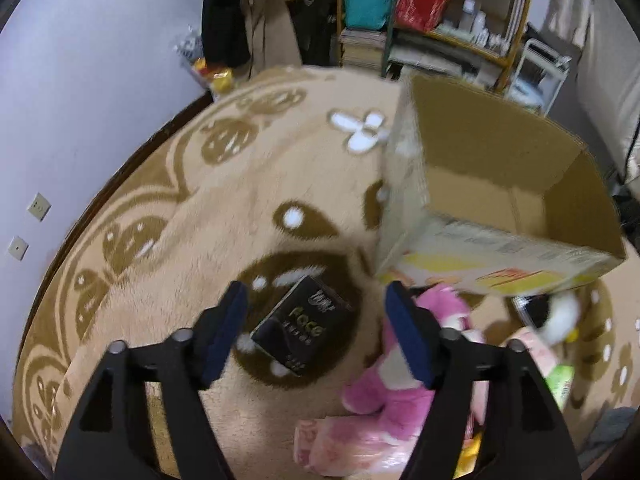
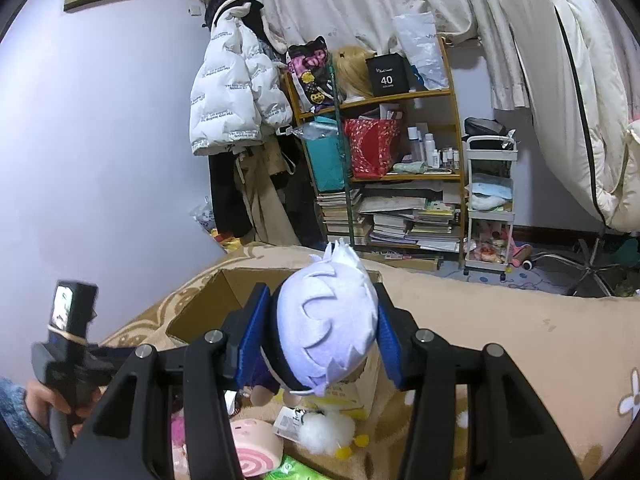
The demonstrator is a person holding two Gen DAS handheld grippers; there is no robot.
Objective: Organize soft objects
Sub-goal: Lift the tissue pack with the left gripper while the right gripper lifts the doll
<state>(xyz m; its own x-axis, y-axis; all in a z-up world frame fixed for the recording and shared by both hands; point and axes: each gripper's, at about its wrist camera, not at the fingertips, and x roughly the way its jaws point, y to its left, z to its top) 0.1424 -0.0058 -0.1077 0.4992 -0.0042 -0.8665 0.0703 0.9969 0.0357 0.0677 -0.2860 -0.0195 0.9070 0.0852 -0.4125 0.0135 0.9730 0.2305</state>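
Beige floral carpet [image 1: 240, 208] fills the floor, open brown cardboard box [image 1: 500, 184] resting on it. Left gripper [image 1: 320, 332] spread wide above a black packet reading "face" [image 1: 300, 324]. Right gripper [image 2: 320, 336] pinching a lavender-haired plush doll [image 2: 328, 320] over the box; black shelf box [image 2: 387, 74] reads "40".

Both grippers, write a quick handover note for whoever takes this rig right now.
Right gripper: shut on the white-haired plush doll, held above the rug near the cardboard box.
Left gripper: open, holding nothing, above a black packet on the rug.
Done: no soft item visible inside the box.
Left: drop the doll in, then the pink plush, white fluffy toy and pink swirl cushion.
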